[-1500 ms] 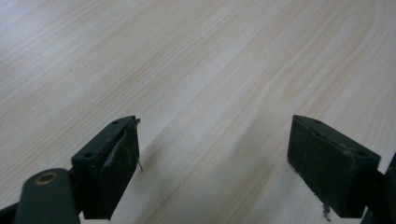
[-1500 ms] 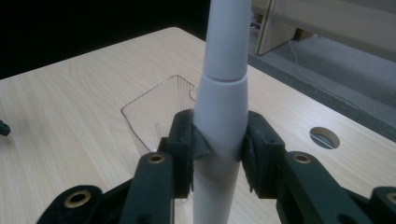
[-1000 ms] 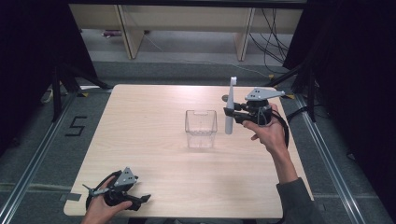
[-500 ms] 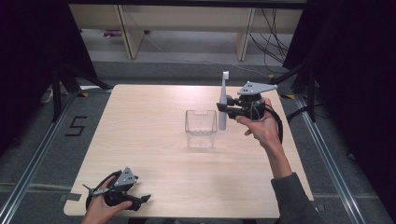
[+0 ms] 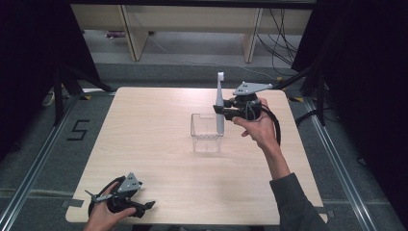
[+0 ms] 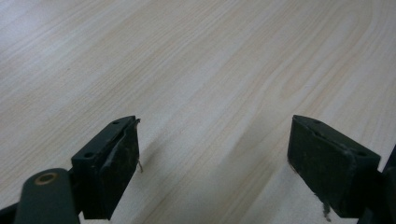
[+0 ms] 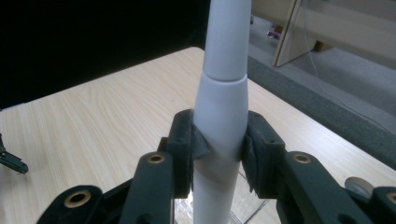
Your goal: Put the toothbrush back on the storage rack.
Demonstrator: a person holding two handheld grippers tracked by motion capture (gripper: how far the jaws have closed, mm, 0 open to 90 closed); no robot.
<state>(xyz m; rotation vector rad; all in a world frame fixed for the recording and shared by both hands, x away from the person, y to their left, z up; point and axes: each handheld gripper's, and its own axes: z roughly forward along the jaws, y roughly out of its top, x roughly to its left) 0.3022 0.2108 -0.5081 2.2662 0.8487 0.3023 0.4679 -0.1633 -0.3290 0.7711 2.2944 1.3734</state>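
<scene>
Currently the electric toothbrush (image 5: 220,103) sits just right of centre in the high view, clamped by the right gripper (image 5: 225,111). Its long axis runs nearly vertical, brush head at the top, with only a slight tilt. In the right gripper view the white handle (image 7: 219,121) rises straight up between the two black jaws, which press on it from both sides at the thicker lower section, just below the seam with the narrower neck.

The clear plastic container (image 5: 207,132) stands at the centre of the frame, directly beside and below the toothbrush. The lower end of the handle overlaps the container's right rim in the high view; whether it is already inside or merely in front of the wall cannot be determined. Judged from this layout, the work in hand is to stand the toothbrush in the container. The deciding relation is that the handle's lower end must sit above the open top, left of the right wall, with the axis kept upright before lowering.

The left gripper (image 5: 126,199) rests at the lower left of the frame, well apart from both items. Its jaws stand wide with nothing between them, above bare table (image 6: 210,70). The right hand (image 5: 260,127) is far nearer.
</scene>
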